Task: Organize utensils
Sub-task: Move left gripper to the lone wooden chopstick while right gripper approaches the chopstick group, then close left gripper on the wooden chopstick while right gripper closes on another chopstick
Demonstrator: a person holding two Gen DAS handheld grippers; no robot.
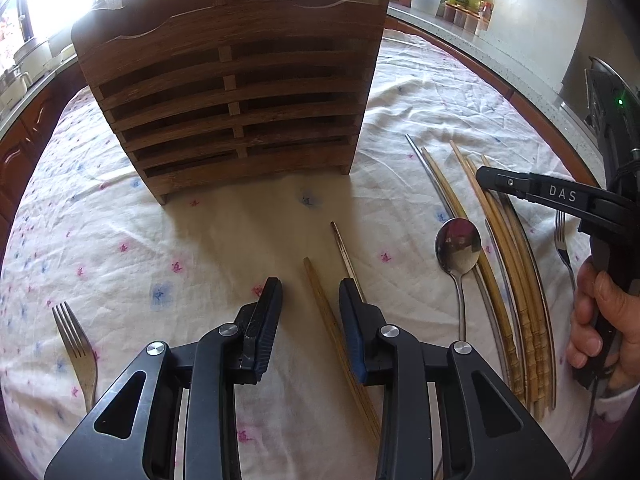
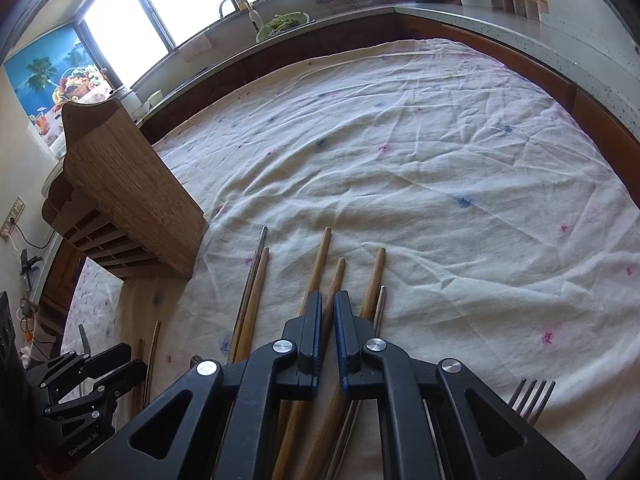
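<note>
Left claw (image 1: pixel 310 292) narrowly straddles a bamboo chopstick (image 1: pixel 320 300); right claw (image 2: pixel 328 300) pinches another chopstick (image 2: pixel 338 276), wooden rack (image 1: pixel 232 100) ahead.

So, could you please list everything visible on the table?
utensil rack: one, brown, standing at the back
bamboo chopsticks: five, tan; four bunched right, one between the left gripper's fingers
metal chopsticks: at least two, grey, in the bunch
dark chopstick: one, by the left gripper
spoon: one, silver, beside the bunch
forks: two, silver, far left, far right
tablecloth: one, white, pink and blue marks
left gripper: black, open
right gripper: black, shut on one bunched chopstick
hand: one, holding the right gripper
</note>
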